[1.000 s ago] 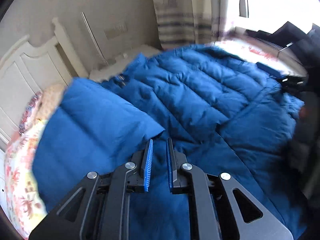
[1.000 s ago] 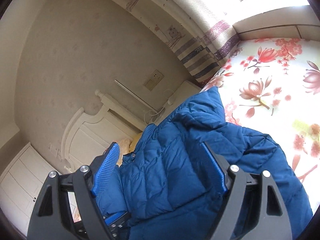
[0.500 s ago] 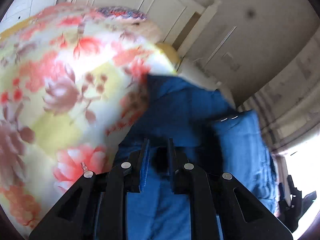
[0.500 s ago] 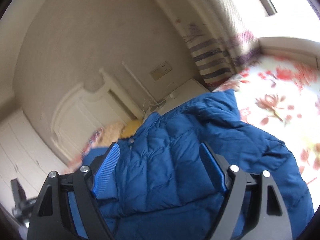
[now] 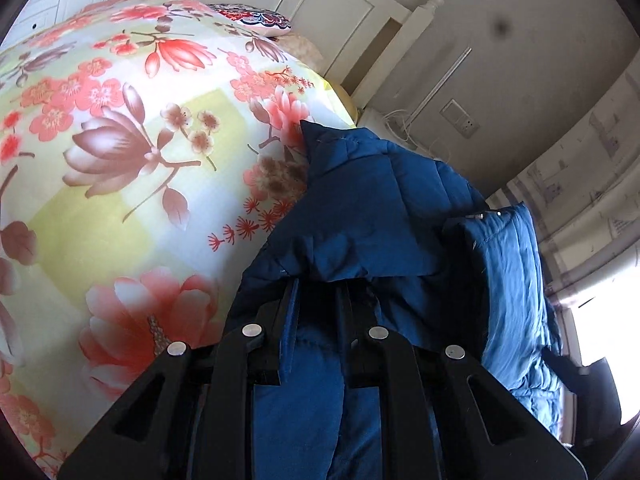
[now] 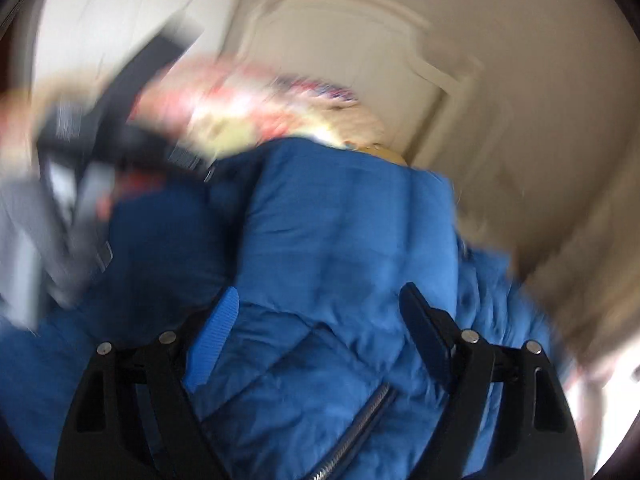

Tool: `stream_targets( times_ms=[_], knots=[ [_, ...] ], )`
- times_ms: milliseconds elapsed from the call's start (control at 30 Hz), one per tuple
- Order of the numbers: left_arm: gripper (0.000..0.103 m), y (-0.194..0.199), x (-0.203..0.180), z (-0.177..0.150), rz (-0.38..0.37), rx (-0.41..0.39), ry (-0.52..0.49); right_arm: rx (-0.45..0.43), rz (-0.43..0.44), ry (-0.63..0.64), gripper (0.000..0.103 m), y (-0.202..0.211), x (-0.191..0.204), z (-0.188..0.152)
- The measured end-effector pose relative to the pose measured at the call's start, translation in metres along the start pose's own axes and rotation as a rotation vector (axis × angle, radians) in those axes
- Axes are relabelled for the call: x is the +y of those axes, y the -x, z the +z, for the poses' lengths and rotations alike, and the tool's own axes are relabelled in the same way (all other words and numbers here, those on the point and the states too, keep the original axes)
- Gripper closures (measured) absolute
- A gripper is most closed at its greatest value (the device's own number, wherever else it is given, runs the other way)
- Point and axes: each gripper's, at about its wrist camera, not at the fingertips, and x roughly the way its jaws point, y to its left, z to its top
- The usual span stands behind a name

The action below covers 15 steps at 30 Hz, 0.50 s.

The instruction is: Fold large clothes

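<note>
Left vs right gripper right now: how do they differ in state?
Left gripper has its jaws pinched nearly together on a fold of the blue puffer jacket; right gripper has its jaws spread wide around the jacket's bulk. The left wrist view is sharp; the right wrist view is motion-blurred. Both sit over the same jacket on the floral bedspread.

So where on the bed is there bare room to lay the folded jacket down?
The floral bedspread lies bare left of the blue jacket, up to the pillows by the headboard. The right side, toward the curtain, is crowded with jacket.
</note>
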Motion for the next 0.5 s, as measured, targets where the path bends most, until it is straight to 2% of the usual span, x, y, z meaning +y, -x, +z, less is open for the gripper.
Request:
stream_targets(
  times_ms=[67, 100, 200, 233, 267, 300, 333, 400, 433, 500],
  knots=[
    [0.091, 0.0, 0.0, 0.0, -0.004, 0.0, 0.004, 0.073, -0.084, 0.188, 0.021, -0.021, 0.026, 0.004],
    [0.091, 0.0, 0.0, -0.001, -0.003, -0.001, 0.003, 0.093, -0.092, 0.266, 0.021, -0.028, 0.037, 0.004],
    [0.09, -0.001, -0.002, -0.001, 0.0, 0.0, -0.003, 0.073, -0.123, 0.366, 0.022, -0.031, 0.049, 0.008],
    [0.09, -0.001, -0.002, -0.002, -0.002, -0.001, -0.003, 0.068, -0.126, 0.391, 0.025, -0.031, 0.052, 0.009],
    [0.09, -0.001, -0.001, -0.002, -0.003, -0.001, -0.002, 0.067, -0.116, 0.395, 0.033, -0.031, 0.052, 0.01],
    [0.09, -0.001, -0.001, -0.002, -0.006, -0.001, 0.001, 0.073, -0.099, 0.386, 0.054, -0.033, 0.05, 0.012],
    [0.09, -0.001, 0.0, -0.002, -0.009, -0.002, 0.003, 0.076, -0.07, 0.359, 0.065, -0.033, 0.046, 0.015],
    [0.09, -0.001, 0.0, -0.002, -0.01, -0.003, 0.004, -0.008, 0.014, 0.199, 0.084, -0.013, 0.022, 0.021],
    [0.09, -0.001, 0.0, -0.003, -0.007, -0.004, 0.002, -0.043, 0.031, 0.113, 0.086, -0.004, 0.009, 0.022],
    [0.09, -0.001, -0.002, -0.003, 0.0, -0.006, -0.004, -0.159, 0.108, -0.203, 0.087, 0.026, -0.04, 0.018]
  ],
)
